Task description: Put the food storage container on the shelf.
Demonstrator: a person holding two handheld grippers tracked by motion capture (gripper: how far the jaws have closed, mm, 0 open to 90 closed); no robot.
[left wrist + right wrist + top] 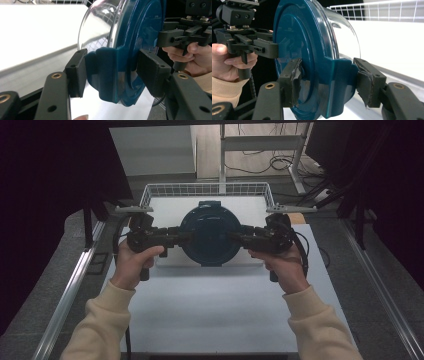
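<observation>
I have the lidded glass container (210,236) at the centre of the high view, carried between both tools above the white counter (210,310), just in front of the wire basket (207,190). My left tool (181,236) is clamped on the blue clip tab (105,72) at one side of the lid; my right tool (239,238) is clamped on the opposite tab (339,82).

What worries me is that the whole weight hangs from two plastic lid tabs. If either tab flexes or unlatches, the glass bowl (100,27) could drop away from the blue lid (294,42) and hit the counter. The pad (365,82) on my right tool looks frayed, so that grip may slip. If my hands drift apart or rise unevenly, the container could twist out of one tool.
</observation>
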